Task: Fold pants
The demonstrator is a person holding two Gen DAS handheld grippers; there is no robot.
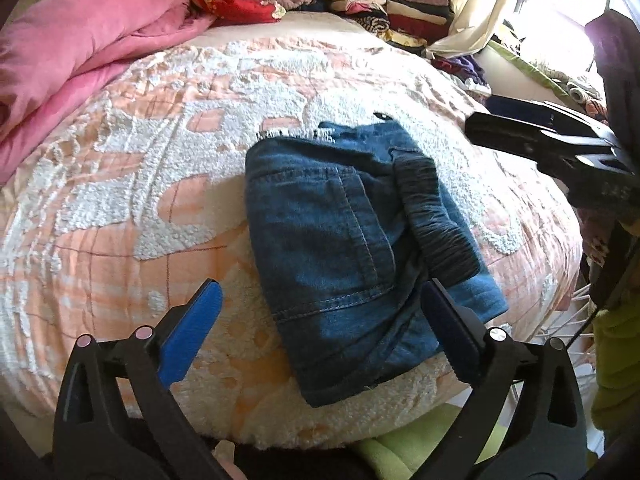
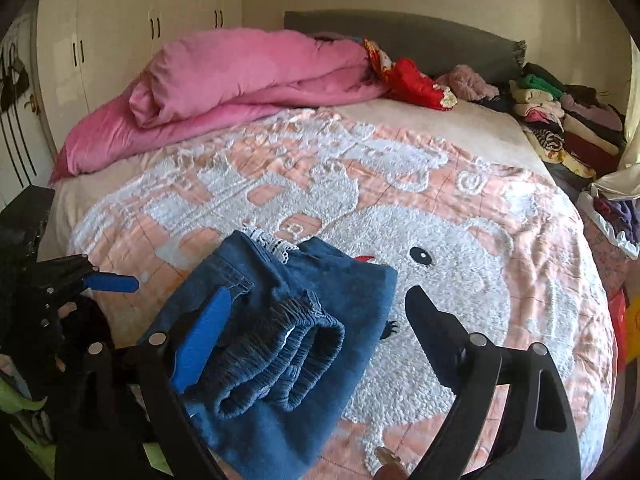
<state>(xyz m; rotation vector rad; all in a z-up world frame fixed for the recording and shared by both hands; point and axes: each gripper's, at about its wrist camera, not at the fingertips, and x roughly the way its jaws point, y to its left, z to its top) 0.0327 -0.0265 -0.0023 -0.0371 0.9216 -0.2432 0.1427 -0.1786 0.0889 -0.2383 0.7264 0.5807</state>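
One pair of blue denim pants (image 1: 352,248) lies folded into a compact bundle on the bed (image 1: 140,184), close to its near edge, with the gathered elastic waistband (image 2: 280,352) on top at the bundle's right side and a strip of white lace trim (image 2: 272,246) showing at the far end. Two tongs are in play. The left tongs (image 1: 320,332) hang just above the near end of the bundle with the jaws spread wide, one blue pad (image 1: 192,332) off to the left over bare bedspread and the other over the denim, gripping nothing. The right tongs (image 2: 316,344) are likewise spread wide, hovering over the waistband end, holding nothing; from the left wrist view they appear as a dark shape at the right edge. The peach and white bedspread is bare beyond the bundle toward the headboard (image 2: 400,36), giving open room ahead and to the left. One rumpled pink duvet (image 2: 240,76) takes the far left corner, one red garment (image 2: 412,80) sits beside it, and one stack of folded clothes (image 2: 560,112) lines the far right edge.
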